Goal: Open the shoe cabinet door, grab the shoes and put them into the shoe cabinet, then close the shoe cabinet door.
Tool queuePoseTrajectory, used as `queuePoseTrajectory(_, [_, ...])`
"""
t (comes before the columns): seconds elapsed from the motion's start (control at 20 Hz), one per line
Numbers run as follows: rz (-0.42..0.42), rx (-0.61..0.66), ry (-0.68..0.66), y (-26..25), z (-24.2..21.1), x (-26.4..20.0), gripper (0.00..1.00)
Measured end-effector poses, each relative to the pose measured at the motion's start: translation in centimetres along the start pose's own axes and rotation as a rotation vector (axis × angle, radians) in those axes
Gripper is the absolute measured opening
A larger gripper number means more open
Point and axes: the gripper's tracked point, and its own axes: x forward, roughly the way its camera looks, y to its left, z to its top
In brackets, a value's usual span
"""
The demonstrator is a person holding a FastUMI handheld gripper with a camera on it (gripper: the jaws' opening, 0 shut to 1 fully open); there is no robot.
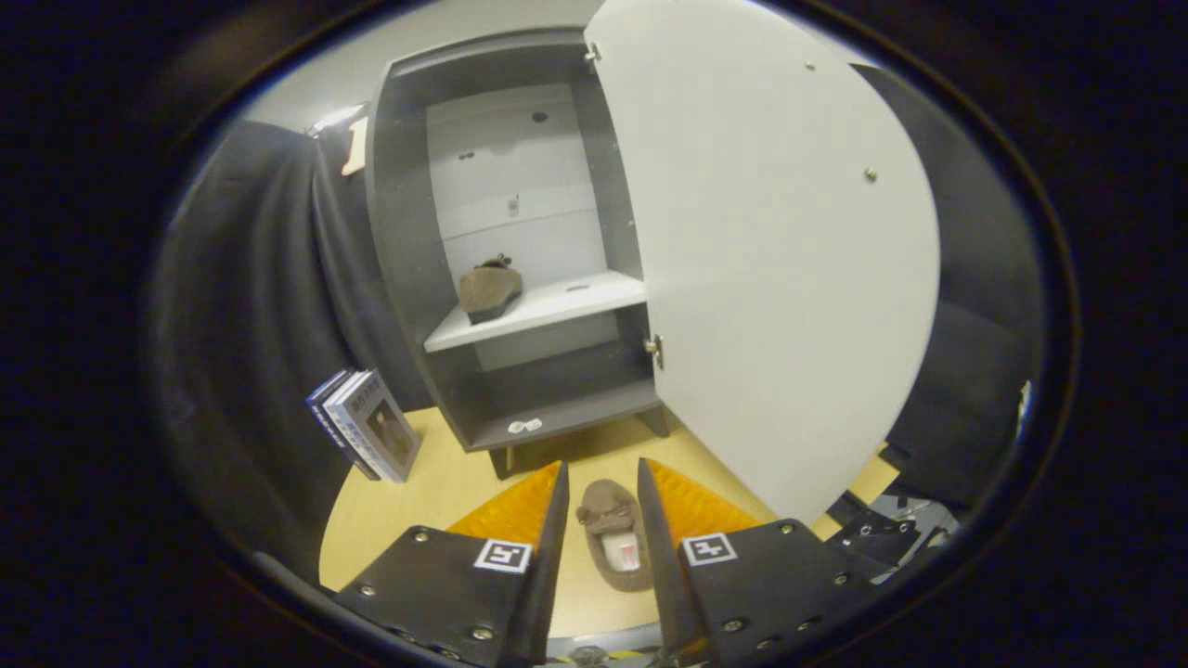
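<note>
The grey shoe cabinet (pixel 408 232) stands ahead with its white door (pixel 780 278) swung wide open to the right. One brown slipper (pixel 489 289) lies on the left part of the white middle shelf (pixel 566 301). A second brown slipper (pixel 615 545) lies on the wooden floor, toe toward the cabinet, in the gap between my two fingers. My gripper (pixel 601 482) hovers over it, open, with space on both sides of the shoe. The bottom shelf (pixel 566 417) holds just a small white scrap.
A few books (pixel 367 425) lean against the black cloth wall left of the cabinet. The open door's lower edge hangs close to my right finger. Dark equipment (pixel 891 533) sits on the floor at the lower right.
</note>
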Motion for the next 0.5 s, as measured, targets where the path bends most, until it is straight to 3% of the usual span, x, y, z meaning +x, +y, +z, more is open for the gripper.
queuePoseTrajectory(0.2, [0.013, -0.057, 0.12, 1.9, -5.4, 4.2, 0.6])
queuePoseTrajectory(0.5, [0.028, -0.093, 0.279, 2.0, -13.3, 10.4, 0.7])
